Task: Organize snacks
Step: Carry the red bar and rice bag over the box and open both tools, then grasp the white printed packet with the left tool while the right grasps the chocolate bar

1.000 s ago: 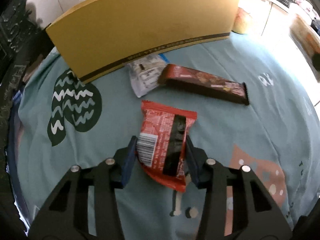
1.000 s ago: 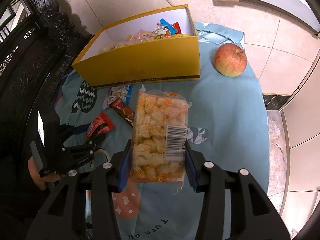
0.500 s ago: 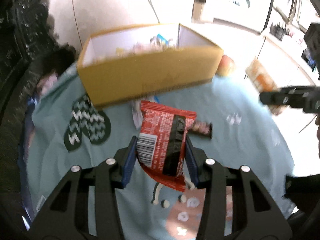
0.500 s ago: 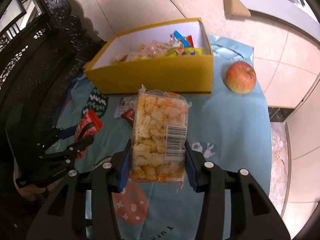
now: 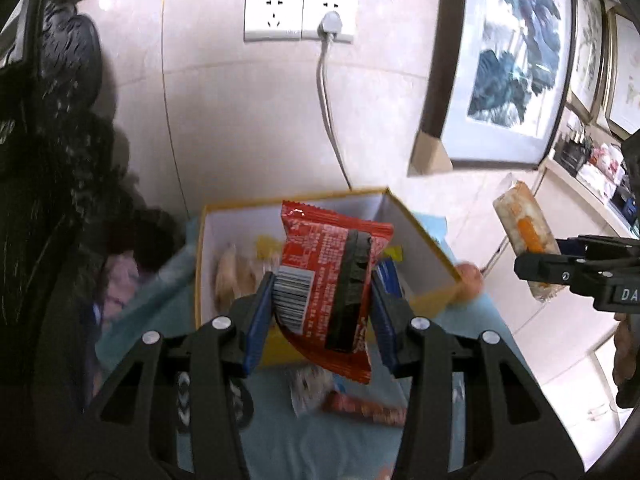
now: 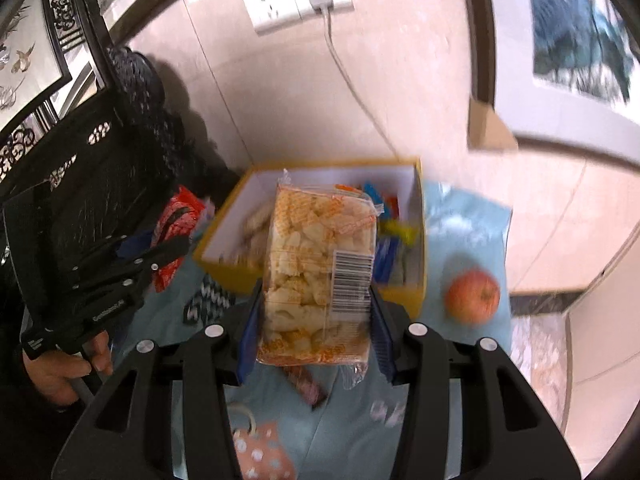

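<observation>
My left gripper is shut on a red snack packet and holds it up in the air, in front of the open yellow box. My right gripper is shut on a clear bag of puffed crackers, also raised before the yellow box, which holds several wrapped snacks. The right gripper and its bag show at the right of the left wrist view. The left gripper with the red packet shows at the left of the right wrist view.
A brown chocolate bar and a pale packet lie on the blue cloth below the box. An apple sits right of the box. A dark carved chair stands at the left. A wall with sockets is behind.
Both grippers have lifted their snacks off the table level and tilted up toward the box and wall. The box now appears open from above, closer in both views.
</observation>
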A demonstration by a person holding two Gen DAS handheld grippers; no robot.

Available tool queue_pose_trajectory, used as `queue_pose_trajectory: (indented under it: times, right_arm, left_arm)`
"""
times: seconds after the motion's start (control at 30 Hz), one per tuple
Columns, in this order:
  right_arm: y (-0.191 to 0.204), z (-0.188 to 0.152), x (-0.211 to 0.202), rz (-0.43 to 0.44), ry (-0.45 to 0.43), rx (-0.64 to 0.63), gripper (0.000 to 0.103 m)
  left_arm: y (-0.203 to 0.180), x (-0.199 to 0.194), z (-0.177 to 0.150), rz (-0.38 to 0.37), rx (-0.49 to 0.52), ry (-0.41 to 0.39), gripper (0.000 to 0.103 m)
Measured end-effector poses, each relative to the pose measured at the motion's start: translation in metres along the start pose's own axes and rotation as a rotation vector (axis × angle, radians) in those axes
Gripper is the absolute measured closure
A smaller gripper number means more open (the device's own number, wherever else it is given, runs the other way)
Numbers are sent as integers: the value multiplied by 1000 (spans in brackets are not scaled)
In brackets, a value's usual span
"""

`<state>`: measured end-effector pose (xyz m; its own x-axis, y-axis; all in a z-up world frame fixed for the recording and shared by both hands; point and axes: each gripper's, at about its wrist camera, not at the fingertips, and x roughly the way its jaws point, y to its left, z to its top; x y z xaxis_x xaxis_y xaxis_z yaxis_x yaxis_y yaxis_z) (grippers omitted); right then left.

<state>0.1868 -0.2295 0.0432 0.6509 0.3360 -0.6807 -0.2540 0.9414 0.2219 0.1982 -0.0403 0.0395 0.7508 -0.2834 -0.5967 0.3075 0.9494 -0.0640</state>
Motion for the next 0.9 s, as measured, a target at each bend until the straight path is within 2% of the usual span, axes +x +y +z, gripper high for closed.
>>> queue_pose_trajectory:
  times: [0.1,0.2,0.23,0.27,0.33,0.43,0.53,0.67,0.77,0.9]
  right_arm:
    - [2,28,9,-9,-21,-26,56]
    - [2,57,31,10,-11,-34,55]
    - [0,66,41,13,-2,-42,51]
    - [-3,73,53,-23,-2,-52,37]
    - [-7,76,67,-82,21,-65,36]
    - [-4,55,72,-60,45,-117,36]
    - [0,13,84,-20,103,-182,36]
    - [13,-59,110,61,223,-234,36]
    - [30,-102,135,70,306,-292,36]
    - [44,-134,163,56,360,-342,36]
  left_arm:
    - [4,19,25,12,4,0,58]
    - [8,41,47,63,7,-4,55]
    - [12,54,55,86,-9,9,35]
    - [18,69,57,97,-26,42,4]
    - [32,87,54,142,-70,89,3]
    - [45,87,33,148,-93,102,3]
    - [50,84,-7,143,-69,132,3]
    - [49,84,-59,125,-91,193,3]
    - [46,91,-88,140,-75,249,3]
    - [44,100,-108,165,-44,307,3]
